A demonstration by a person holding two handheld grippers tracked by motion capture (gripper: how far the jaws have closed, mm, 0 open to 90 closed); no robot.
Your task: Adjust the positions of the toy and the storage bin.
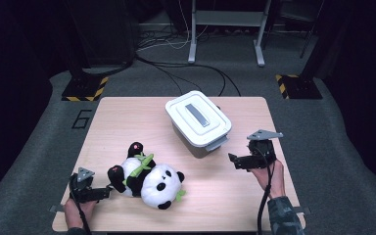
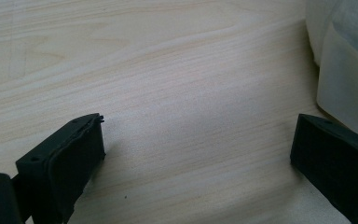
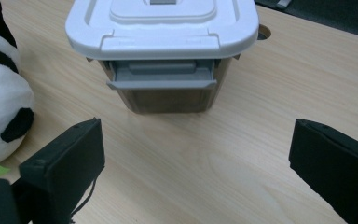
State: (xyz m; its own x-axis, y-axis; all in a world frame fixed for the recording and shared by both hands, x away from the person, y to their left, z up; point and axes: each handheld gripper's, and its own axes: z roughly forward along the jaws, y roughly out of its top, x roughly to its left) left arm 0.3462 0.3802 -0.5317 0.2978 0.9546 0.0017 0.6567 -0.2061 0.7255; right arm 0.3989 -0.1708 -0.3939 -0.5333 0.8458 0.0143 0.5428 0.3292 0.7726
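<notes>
A panda plush (image 1: pixel 149 177) lies on its back at the front left of the wooden table (image 1: pixel 122 117), with green leaves on it. Just left of its black leg, my left gripper (image 1: pixel 106 192) is open and holds nothing; in the left gripper view (image 2: pixel 198 140) bare wood lies between the jaws and pale fabric (image 2: pixel 345 70) shows at the right edge. A box with a white lid (image 1: pixel 198 120) stands at the table's middle back. My right gripper (image 1: pixel 232 159) is open near the box's front right corner. In the right gripper view (image 3: pixel 196 144) its jaws face the box's grey latch (image 3: pixel 161 77).
The panda (image 3: pixel 0 102) shows at the left edge of the right gripper view. A round hole (image 3: pixel 263 32) sits in the table behind the box. Cables, metal stand legs and yellow-black striped bases (image 1: pixel 85 88) are on the floor beyond the table.
</notes>
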